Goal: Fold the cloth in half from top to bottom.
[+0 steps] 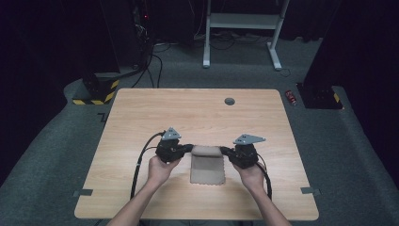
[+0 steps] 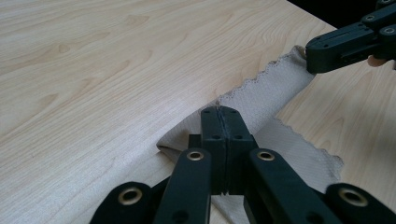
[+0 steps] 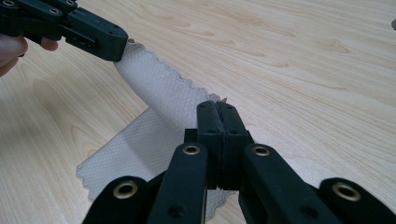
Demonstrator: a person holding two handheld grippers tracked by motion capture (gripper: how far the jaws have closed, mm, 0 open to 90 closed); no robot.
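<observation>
The beige cloth [image 1: 207,165] lies on the wooden table [image 1: 141,122] between the two grippers; the left gripper [image 1: 189,149] pinches its far left corner, jaws clamped tight; the right gripper [image 1: 223,150] pinches the far right corner likewise; the lifted far edge curls over the flat part.

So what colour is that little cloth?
Beige cloth, with wavy scalloped edges; clearest in the left gripper view.

In the left gripper view the near part of the beige scallop-edged cloth [image 2: 280,88] lies hidden behind the black jaws, the picture's right edge cuts off the other black gripper [image 2: 348,44], and the high view's bottom edge crops both forearms.
</observation>
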